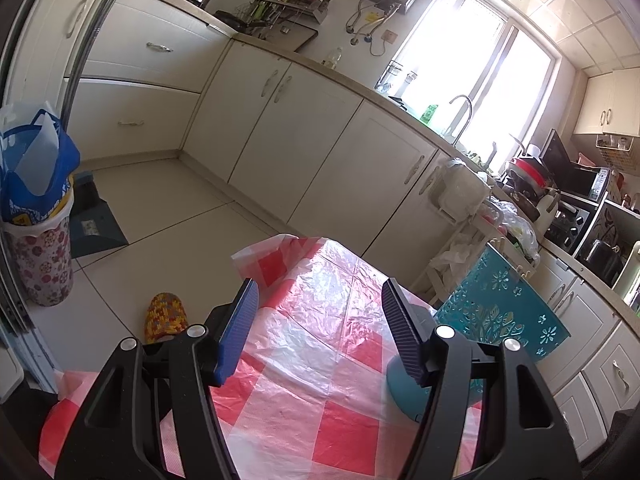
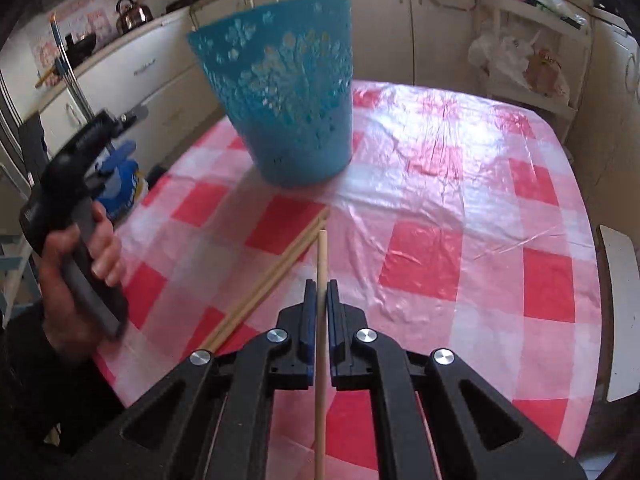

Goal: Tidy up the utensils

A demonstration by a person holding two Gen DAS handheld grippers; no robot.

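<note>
R gripper (image 2: pixel 319 292) clamped on one wooden chopstick (image 2: pixel 320 264), above checked tablecloth (image 2: pixel 460 200). Two more chopsticks (image 2: pixel 276 268) lie beside it, near teal basket (image 2: pixel 284 92). L gripper (image 1: pixel 320 296) open, nothing between fingers.

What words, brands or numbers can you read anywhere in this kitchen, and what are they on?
None can be read.
Blue bag in the flowered bin: print too blurred.
Green bottle by the window: label washed out.
Microwave panel: markings too small.
Pink wall stickers: blurred.
</note>
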